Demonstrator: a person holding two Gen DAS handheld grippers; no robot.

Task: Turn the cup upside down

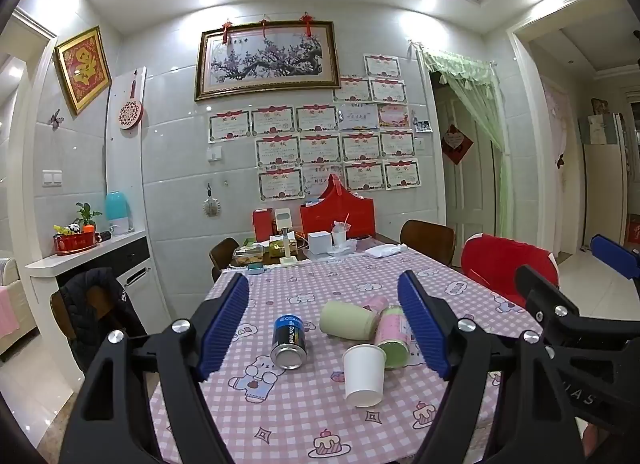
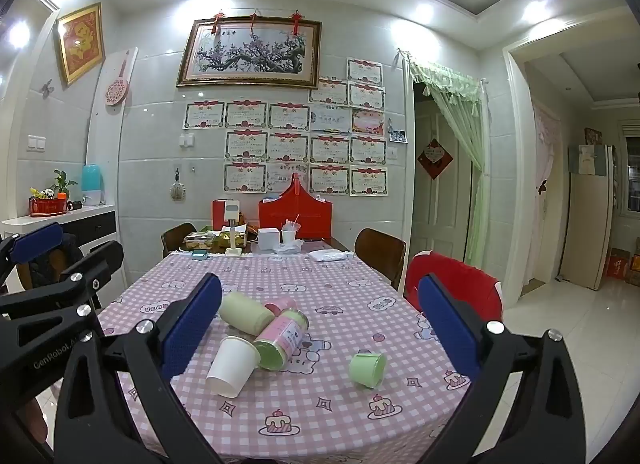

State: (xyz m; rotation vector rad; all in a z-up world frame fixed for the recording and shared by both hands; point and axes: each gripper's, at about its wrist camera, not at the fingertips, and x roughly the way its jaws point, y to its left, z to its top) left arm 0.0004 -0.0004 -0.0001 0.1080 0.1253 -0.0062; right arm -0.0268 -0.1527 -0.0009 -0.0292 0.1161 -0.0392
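Observation:
A white paper cup (image 1: 364,374) stands upright on the pink checked tablecloth (image 1: 304,416); it also shows in the right wrist view (image 2: 232,366). Behind it lie a pale cream cup (image 1: 347,319) on its side and a pink-and-green canister (image 1: 394,340), also seen in the right wrist view as the cream cup (image 2: 246,312) and the canister (image 2: 282,340). My left gripper (image 1: 324,328) is open and empty, held above the table with the cups between its blue pads. My right gripper (image 2: 320,332) is open and empty above the table.
A blue can (image 1: 289,340) lies left of the cups. A small green cup (image 2: 368,368) sits upside down on the right. Boxes, a red basket (image 1: 338,215) and clutter stand at the table's far end. Chairs, one with a red cover (image 1: 508,268), line the right side.

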